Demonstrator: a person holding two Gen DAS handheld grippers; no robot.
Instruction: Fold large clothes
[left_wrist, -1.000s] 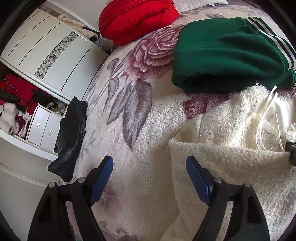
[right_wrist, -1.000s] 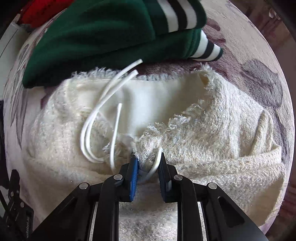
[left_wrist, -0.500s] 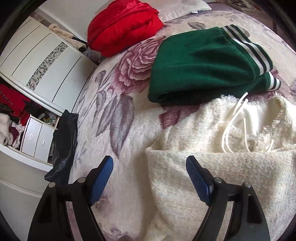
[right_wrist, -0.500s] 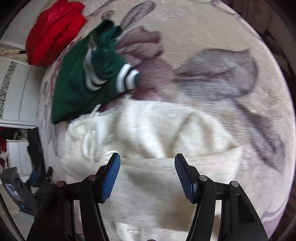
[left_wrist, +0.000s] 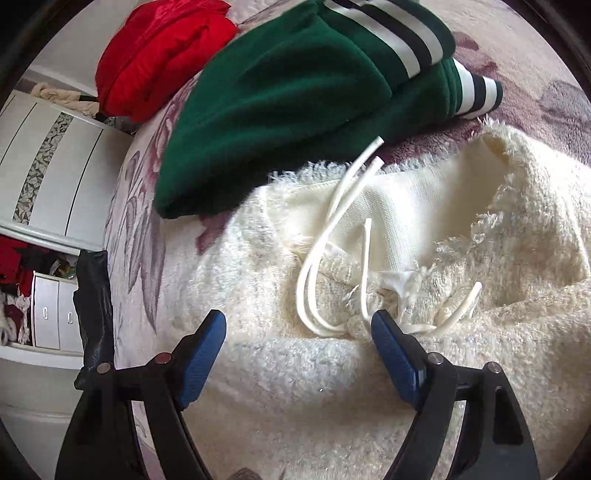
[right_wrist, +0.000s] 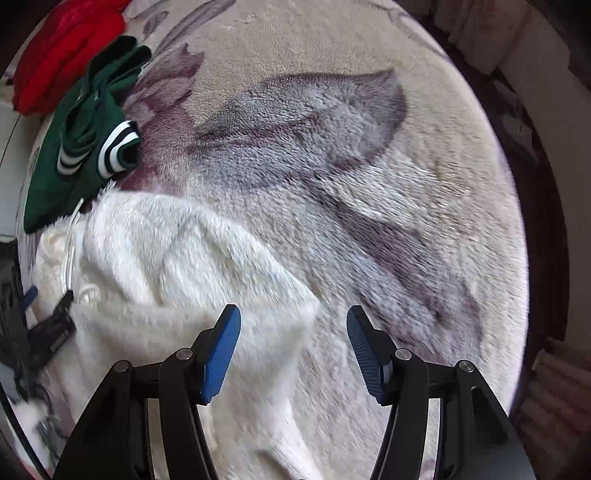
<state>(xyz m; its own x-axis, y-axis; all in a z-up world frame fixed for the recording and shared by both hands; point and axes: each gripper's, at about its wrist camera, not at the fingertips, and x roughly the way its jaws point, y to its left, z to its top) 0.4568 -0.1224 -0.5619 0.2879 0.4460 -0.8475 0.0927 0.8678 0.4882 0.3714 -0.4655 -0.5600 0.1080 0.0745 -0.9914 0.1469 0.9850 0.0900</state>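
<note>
Cream fluffy garment (left_wrist: 332, 369) lies bunched on the floral plush bedspread (right_wrist: 332, 166), collar end toward the folded green sweater (left_wrist: 288, 96), whose edge it sits just beside; its white drawstrings (left_wrist: 314, 280) loop loose across the smooth inner lining. Red garment (left_wrist: 155, 51) further back, well apart, and a white wardrobe (left_wrist: 48, 166) off to the left side of the bed. Left gripper (left_wrist: 295, 354) hangs over the cream garment near the drawstring knot, jaws wide, nothing pinched (right pad looks close to the cord ends, contact unclear). Right gripper (right_wrist: 291, 350) points down at the garment's far edge where fleece meets bedspread, jaws apart and empty, picture motion-blurred. Handling guess: long-pile knit, soft and floppy, light for its bulk, zero stiffness, so it will sag and bunch when lifted; pile should give the pads decent bite, not slippery. Best hold is probably a doubled edge or seam at two well-separated corners, one per gripper, pinching through the full thickness, not just fuzz. Avoid grabbing the drawstrings alone, they'd likely slide out or cinch the collar. Fold not yet neat; cloth is lumpy, needs flattening first.
</note>
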